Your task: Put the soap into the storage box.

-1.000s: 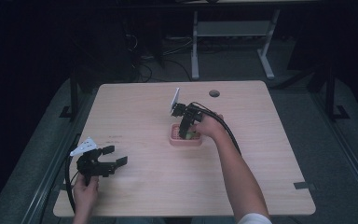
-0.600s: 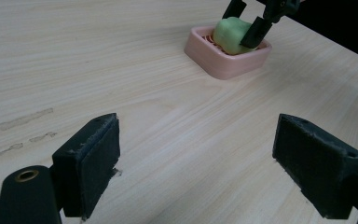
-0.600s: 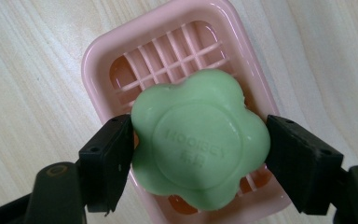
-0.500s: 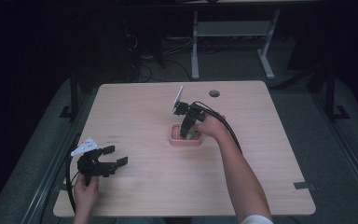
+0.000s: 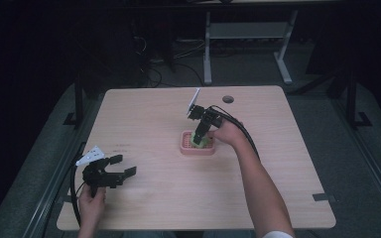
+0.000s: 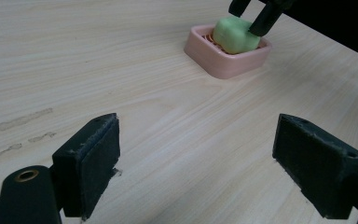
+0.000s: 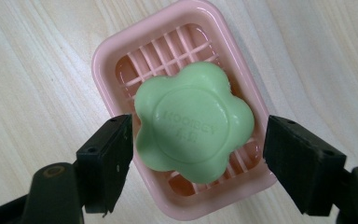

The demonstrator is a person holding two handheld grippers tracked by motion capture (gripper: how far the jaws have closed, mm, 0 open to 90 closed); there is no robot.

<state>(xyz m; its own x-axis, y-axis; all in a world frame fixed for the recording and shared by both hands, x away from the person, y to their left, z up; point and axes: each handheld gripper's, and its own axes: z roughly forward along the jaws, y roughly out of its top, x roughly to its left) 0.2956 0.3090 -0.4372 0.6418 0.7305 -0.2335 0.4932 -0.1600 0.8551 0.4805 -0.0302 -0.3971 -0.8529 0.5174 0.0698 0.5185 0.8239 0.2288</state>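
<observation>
A green flower-shaped soap (image 7: 193, 123) lies in a pink soap dish (image 7: 107, 60) that sits near the middle of the wooden table (image 5: 278, 188). The soap rests on the dish's ribbed grid, with raised lettering on its top face. The right gripper (image 7: 198, 154) points down over the dish, its two black jaws standing either side of the soap: the left-hand jaw in the right gripper view is touching or nearly touching the soap's edge, while a gap shows between the other jaw and the soap, so the jaws are partly open and not clamped on it. In the high view the right gripper (image 5: 201, 133) is seen over the soap dish (image 5: 197, 148), held by the person's right hand (image 5: 228, 133), forearm reaching in from the bottom edge. The left gripper (image 5: 121, 168) is near the table's left front corner, well apart from the dish, in the person's left hand (image 5: 92, 203); its jaws are spread wide with nothing between them, as the left gripper view shows, with bare wood between the pads and the soap (image 6: 233, 35) in its dish farther off
</observation>
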